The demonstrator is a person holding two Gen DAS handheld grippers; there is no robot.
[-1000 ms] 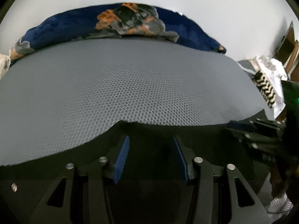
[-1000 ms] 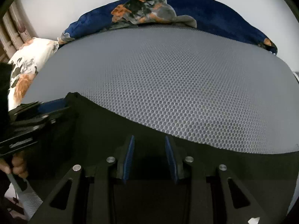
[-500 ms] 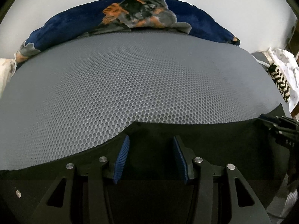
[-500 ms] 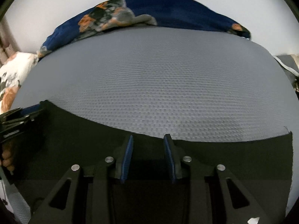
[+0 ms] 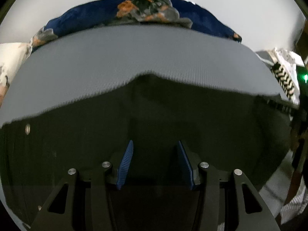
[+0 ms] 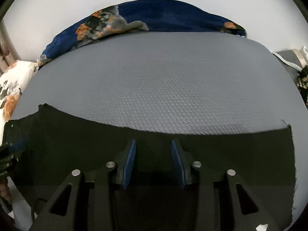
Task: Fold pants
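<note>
Bare grey mattress ahead, blue blanket blocking far edge

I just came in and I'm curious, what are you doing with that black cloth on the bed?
A person is folding a pair of black pants on a grey textured mattress. Each hand has a hand-held gripper over the dark fabric: the left hand-held gripper and the right hand-held gripper. Both have a gap between their blue pads; the right one's jaws have just been opening, and no cloth shows pinched in either. A blue flowered blanket is bunched at the far edge.
</note>
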